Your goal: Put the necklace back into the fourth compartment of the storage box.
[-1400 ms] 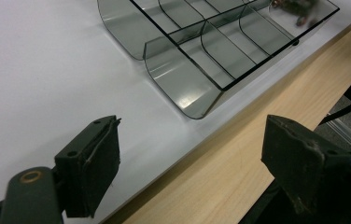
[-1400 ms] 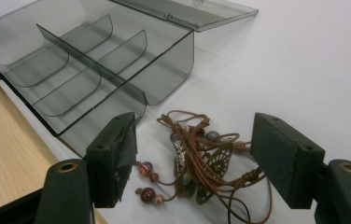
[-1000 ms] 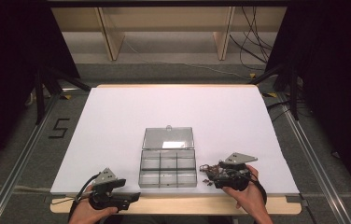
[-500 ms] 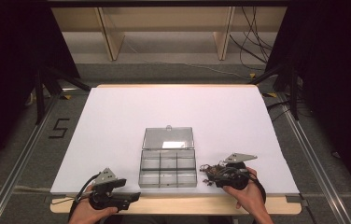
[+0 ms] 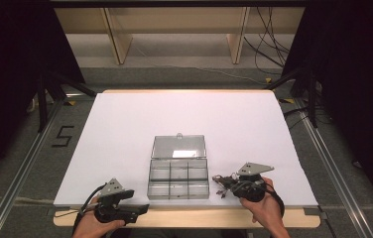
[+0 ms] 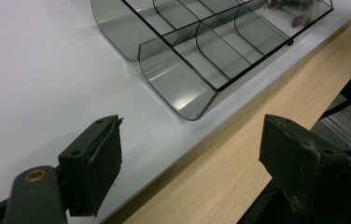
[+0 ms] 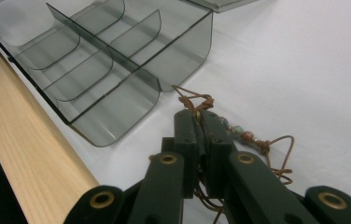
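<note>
A smoky clear compartment box (image 5: 178,177) lies with its lid (image 5: 179,147) laid back, near the table's front edge; its compartments look empty in the left gripper view (image 6: 197,51) and the right gripper view (image 7: 94,60). A brown beaded cord (image 5: 219,181) lies just right of the box. My right gripper (image 5: 229,184) is shut on this beaded cord (image 7: 253,137), its tips (image 7: 200,116) close to the box's near corner. At the front left edge my left gripper (image 5: 142,208) stands open (image 6: 192,140) with nothing between its jaws, short of the box.
The white sheet (image 5: 125,129) covers the table, with a bare wooden strip (image 5: 199,218) along the front edge. Metal rails (image 5: 21,168) run on both sides, and a shelf frame (image 5: 174,34) stands beyond the far edge.
</note>
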A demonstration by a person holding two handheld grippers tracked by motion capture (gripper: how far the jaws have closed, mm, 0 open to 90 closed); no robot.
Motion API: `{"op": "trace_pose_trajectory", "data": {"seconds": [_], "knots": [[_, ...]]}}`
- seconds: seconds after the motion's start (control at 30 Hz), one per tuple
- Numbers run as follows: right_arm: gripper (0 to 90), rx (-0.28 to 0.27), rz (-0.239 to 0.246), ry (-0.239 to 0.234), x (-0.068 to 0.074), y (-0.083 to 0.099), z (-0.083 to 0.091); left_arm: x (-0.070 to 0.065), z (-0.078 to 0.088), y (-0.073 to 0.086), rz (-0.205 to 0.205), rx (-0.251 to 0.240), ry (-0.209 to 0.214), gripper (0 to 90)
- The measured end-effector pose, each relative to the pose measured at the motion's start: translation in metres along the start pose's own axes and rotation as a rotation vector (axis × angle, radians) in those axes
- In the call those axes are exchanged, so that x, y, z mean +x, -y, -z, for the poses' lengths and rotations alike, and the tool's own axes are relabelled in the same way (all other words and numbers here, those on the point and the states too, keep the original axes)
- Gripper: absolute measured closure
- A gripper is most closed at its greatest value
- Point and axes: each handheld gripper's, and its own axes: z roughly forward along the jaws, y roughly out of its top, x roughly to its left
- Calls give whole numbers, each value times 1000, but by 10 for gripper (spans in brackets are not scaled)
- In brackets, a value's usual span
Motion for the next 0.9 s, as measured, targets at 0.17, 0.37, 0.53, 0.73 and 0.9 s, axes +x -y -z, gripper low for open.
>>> {"op": "trace_pose_trajectory", "data": {"seconds": [0.17,0.37,0.53,0.73,0.9], "knots": [[875,-17,21,5,0,-7,7,-3,-1,0,19,-7,10,206],[875,-51,55,13,0,-23,16,-2,0,-1,11,-3,7,206],[875,-48,105,10,4,-35,24,-1,1,-1,1,0,9,206],[875,-58,123,2,8,-48,36,-1,2,-1,0,4,11,206],[875,-72,150,-13,16,-64,46,1,3,-2,-2,4,10,206]]}}
